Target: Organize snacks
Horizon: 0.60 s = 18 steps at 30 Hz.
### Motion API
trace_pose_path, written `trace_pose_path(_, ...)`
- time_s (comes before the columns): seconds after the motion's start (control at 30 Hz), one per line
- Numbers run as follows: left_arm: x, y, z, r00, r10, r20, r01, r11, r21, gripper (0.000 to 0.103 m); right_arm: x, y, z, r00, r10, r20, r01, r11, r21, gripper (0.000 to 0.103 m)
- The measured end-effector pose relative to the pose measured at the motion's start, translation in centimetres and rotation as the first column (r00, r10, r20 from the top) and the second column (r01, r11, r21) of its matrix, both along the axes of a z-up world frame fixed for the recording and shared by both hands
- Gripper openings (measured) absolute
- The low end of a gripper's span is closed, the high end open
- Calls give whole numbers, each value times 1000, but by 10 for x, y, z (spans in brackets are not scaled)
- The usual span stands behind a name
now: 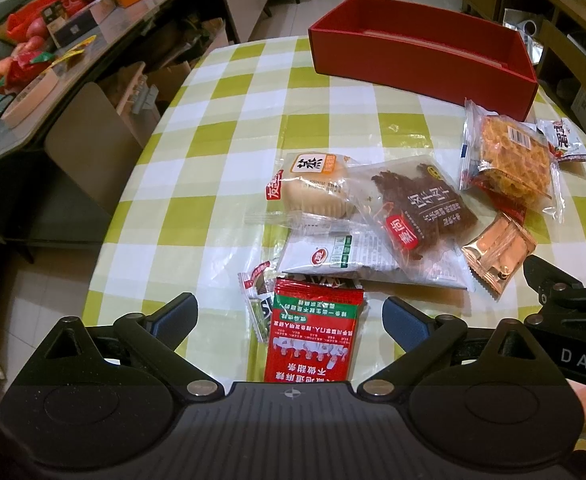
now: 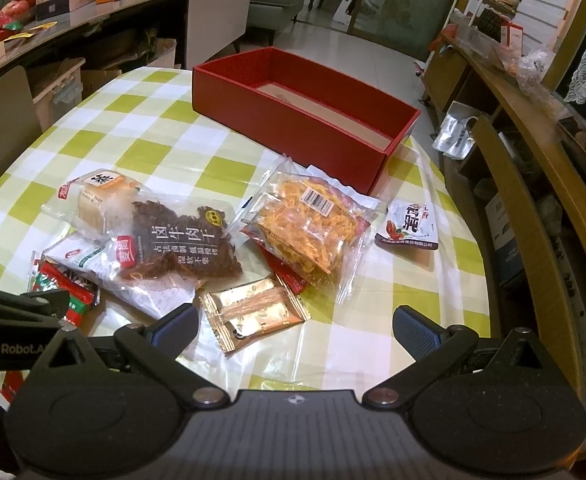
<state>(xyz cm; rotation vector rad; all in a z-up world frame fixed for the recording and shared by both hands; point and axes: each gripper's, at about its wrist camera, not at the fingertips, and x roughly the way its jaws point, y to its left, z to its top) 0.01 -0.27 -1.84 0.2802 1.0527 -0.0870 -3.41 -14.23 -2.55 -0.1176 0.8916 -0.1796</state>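
Looking down my left gripper (image 1: 291, 320), I see its jaws spread wide and low over the table, with the red spicy-strip packet (image 1: 313, 336) lying flat between the fingertips, touched by neither pad, its glossy red and green print upside down to me. Just left of that packet sits a small red-and-white sachet (image 1: 255, 304), partly tucked under it. Ahead of the fingers lies a white packet (image 1: 333, 256), overlapped by the clear beef jerky bag (image 1: 421, 208), and beyond that a wrapped steamed cake (image 1: 313, 188). My right gripper (image 2: 295, 330) hovers likewise with jaws apart, gripping nothing; the gold foil packet (image 2: 253, 316) lies just ahead of its left finger, crinkled and shiny, tilted on the cloth. Further forward is the clear bag of orange crispy noodles (image 2: 309, 224), resting on a red wrapper, and off to the right a small white date packet (image 2: 409, 226) lies apart. Beyond all of these stands the open red box (image 2: 293, 120) on the green-and-white checked tablecloth (image 2: 165, 128).
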Motion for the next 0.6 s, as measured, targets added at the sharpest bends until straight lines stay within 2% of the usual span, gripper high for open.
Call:
trace_pose_path(0.2,-1,0,-1,1000,-2,-3,2,1000,3,100,0,0,-2,1000,2,-1,-2,1000,2,103)
trace_pose_path(0.4,-1,2,-3,1000,-9,-11,9,1000,9,100,1,0,-4,999,24,-24,-26,997,-66,103)
trace_pose_path(0.6,2,20,-16,995,19,-95,-20,1000,-10,102,-2,-3,-1,1000,22,-9,-23,999,-45,103)
